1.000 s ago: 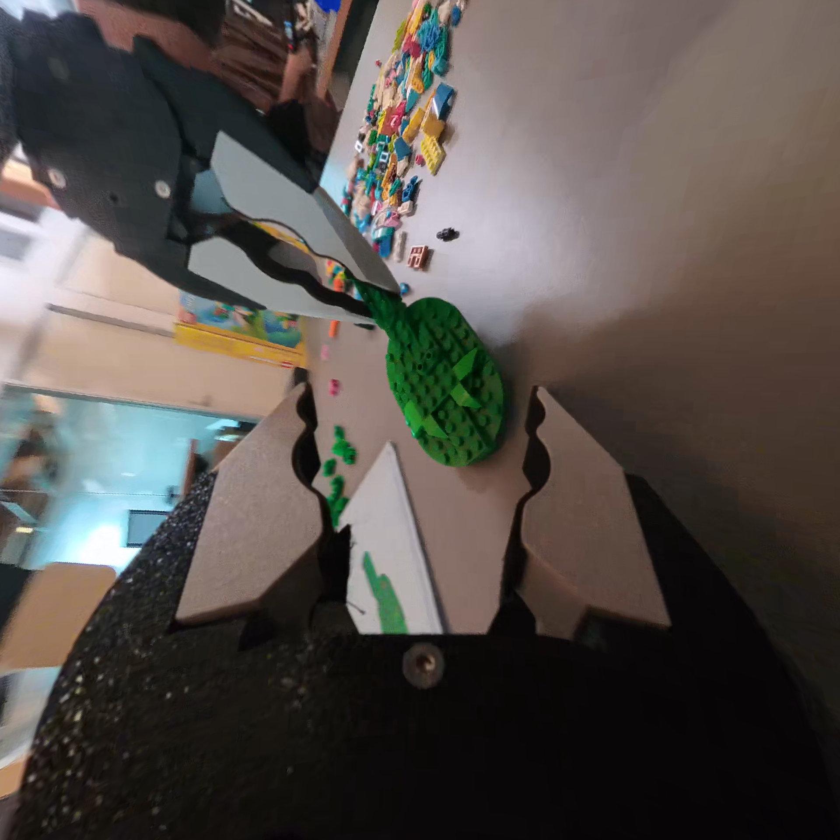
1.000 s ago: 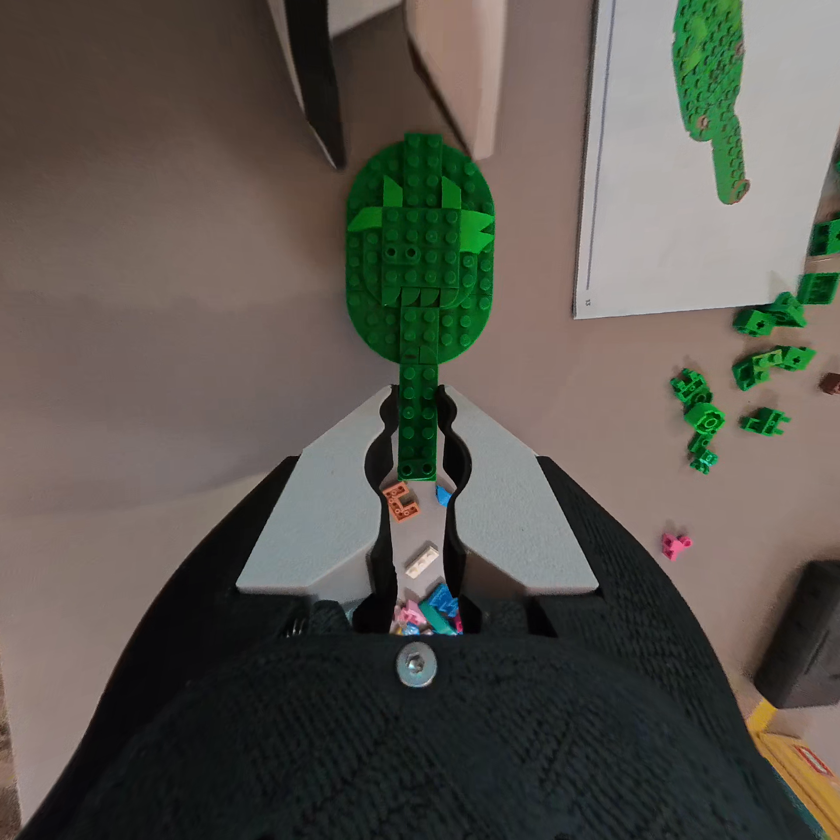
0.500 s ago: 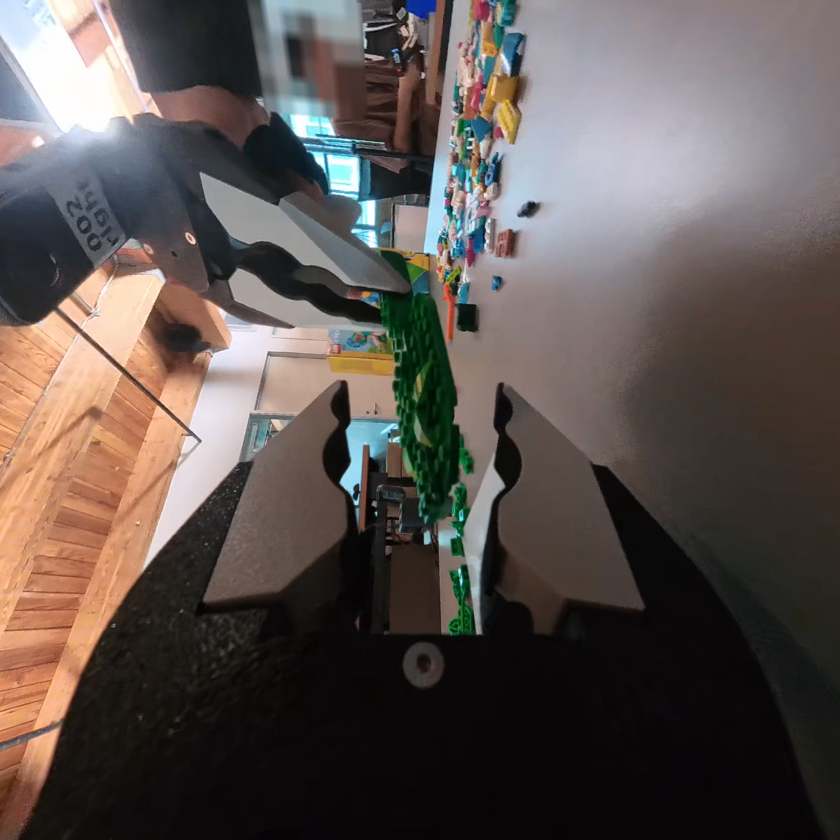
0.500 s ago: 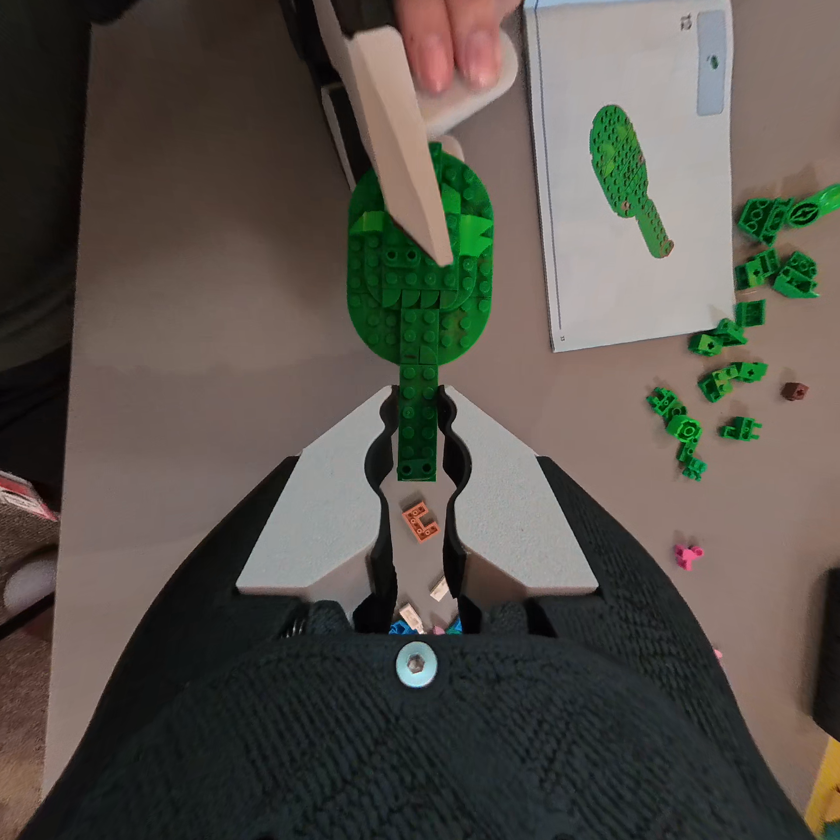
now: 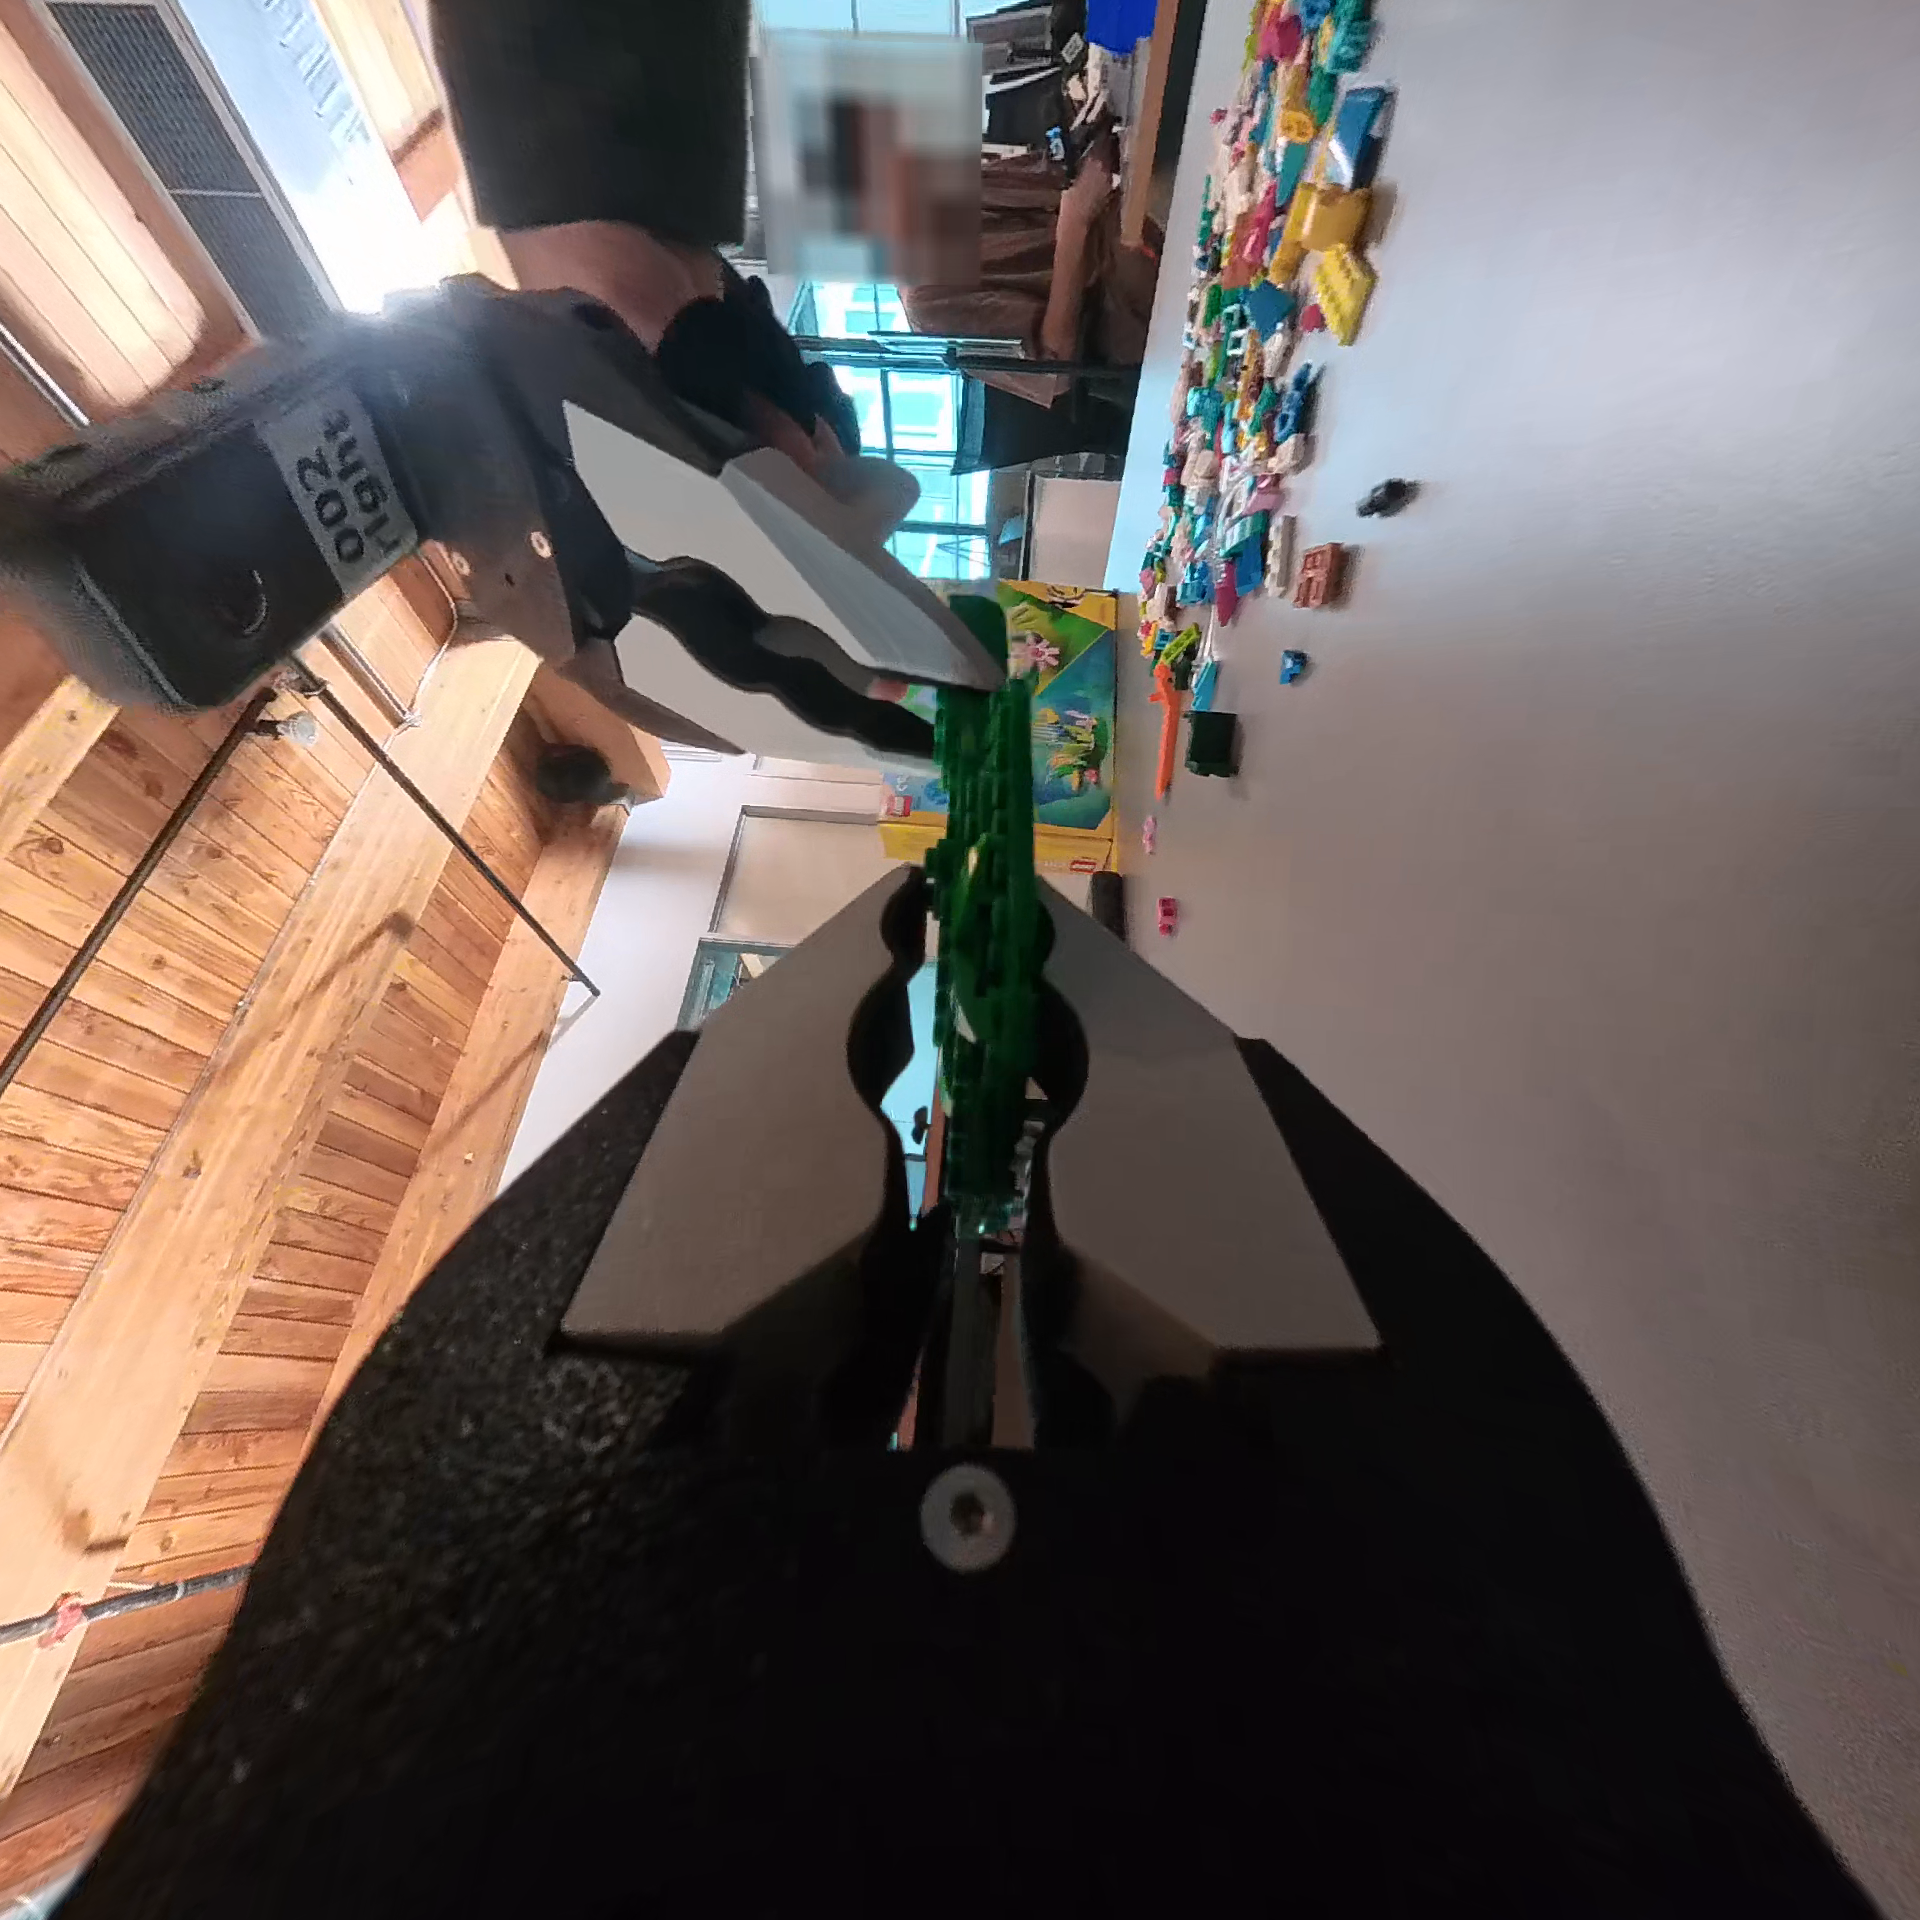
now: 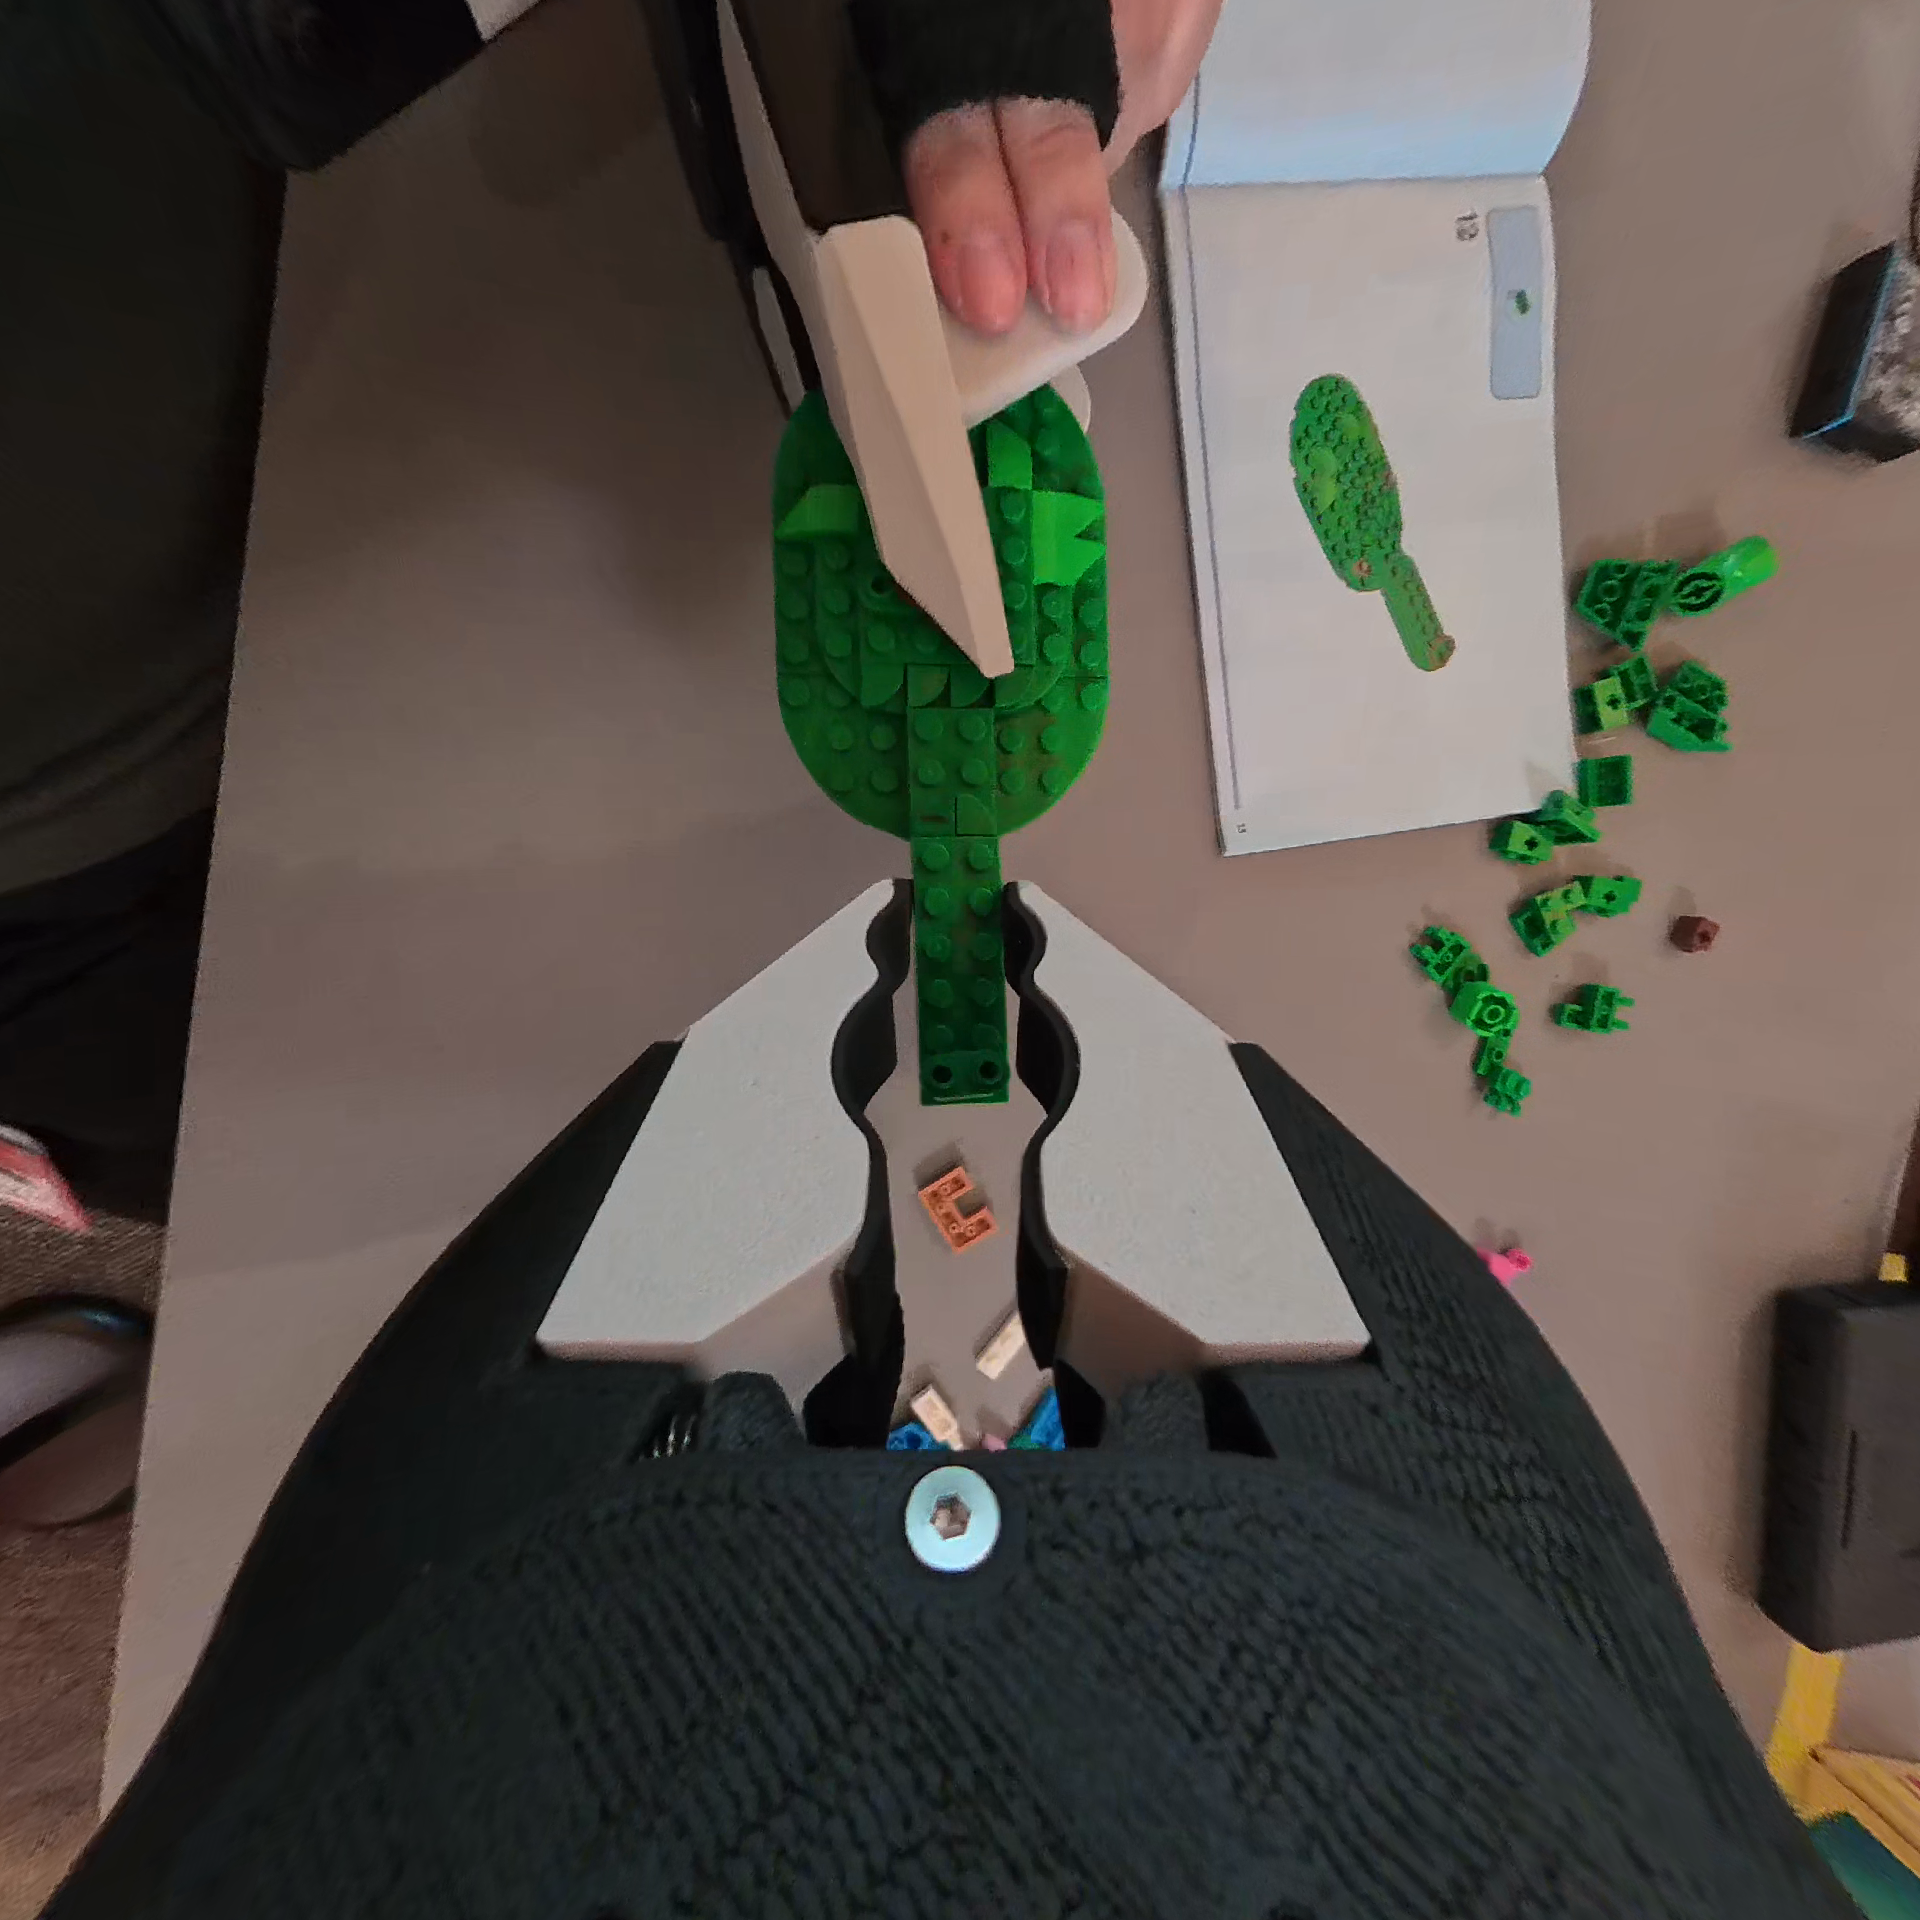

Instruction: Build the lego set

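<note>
A green paddle-shaped Lego build (image 6: pixel 883 727), an oval studded plate with a long stem, is held above the grey table (image 6: pixel 468 727) by both grippers. My right gripper (image 6: pixel 958 894) is shut on the stem. My left gripper (image 5: pixel 977 894) is shut on the oval plate, which shows edge-on in the left wrist view (image 5: pixel 982 821). In the right wrist view one left finger (image 6: pixel 914 499) lies across the top of the oval and hides part of it. The right gripper also shows in the left wrist view (image 5: pixel 956 717), at the far end of the build.
An open instruction booklet (image 6: pixel 1371 623) lies right of the build, with loose green pieces (image 6: pixel 1558 894) beside it. An orange piece (image 6: pixel 956 1210) lies under my right gripper. A pile of coloured bricks (image 5: pixel 1247 364) and the set's box (image 5: pixel 1060 727) are further along the table.
The build has come up off the table, held by its stem. My left gripper moved in from the far end and closed on the oval plate, which was lying flat before.
</note>
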A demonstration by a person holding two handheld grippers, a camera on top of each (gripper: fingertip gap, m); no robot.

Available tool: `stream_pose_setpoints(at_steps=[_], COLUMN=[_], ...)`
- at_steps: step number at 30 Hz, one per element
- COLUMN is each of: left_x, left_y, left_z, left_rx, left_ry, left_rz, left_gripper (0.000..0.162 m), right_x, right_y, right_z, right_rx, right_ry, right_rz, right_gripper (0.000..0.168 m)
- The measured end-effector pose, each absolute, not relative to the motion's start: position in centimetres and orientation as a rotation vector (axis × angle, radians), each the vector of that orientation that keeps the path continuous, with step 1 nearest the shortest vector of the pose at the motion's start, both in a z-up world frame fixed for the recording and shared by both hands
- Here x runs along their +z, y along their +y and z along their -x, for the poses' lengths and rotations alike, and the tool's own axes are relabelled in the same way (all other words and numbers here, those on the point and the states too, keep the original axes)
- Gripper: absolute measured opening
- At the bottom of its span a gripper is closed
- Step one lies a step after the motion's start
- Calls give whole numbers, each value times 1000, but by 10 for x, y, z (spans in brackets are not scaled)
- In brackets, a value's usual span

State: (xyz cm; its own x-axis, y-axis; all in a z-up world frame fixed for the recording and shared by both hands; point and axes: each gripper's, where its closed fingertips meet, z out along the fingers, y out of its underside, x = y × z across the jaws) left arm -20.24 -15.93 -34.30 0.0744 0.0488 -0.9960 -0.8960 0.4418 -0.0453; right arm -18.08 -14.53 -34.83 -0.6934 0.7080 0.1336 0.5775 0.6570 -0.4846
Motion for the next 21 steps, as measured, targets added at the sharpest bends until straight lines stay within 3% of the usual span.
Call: stream_pose_setpoints(at_steps=[1,5,14,21], left_x=[-340,-322,-254,-202], left_y=[-159,-156,-153,-166], left_z=[204,213,237,234], left_rx=[858,856,711,659], left_ry=[1288,1255,1235,1288], left_rz=[857,880,952,966], left_gripper=[13,13,13,13], right_x=[-344,-318,-218,-191], right_y=[-145,-141,-140,-157], right_z=[183,188,193,190], right_rx=[592,530,247,65], right_ry=[-2539,-2405,-1872,-1715], right_rz=[1017,970,671,554], right_gripper=[18,47,62,60])
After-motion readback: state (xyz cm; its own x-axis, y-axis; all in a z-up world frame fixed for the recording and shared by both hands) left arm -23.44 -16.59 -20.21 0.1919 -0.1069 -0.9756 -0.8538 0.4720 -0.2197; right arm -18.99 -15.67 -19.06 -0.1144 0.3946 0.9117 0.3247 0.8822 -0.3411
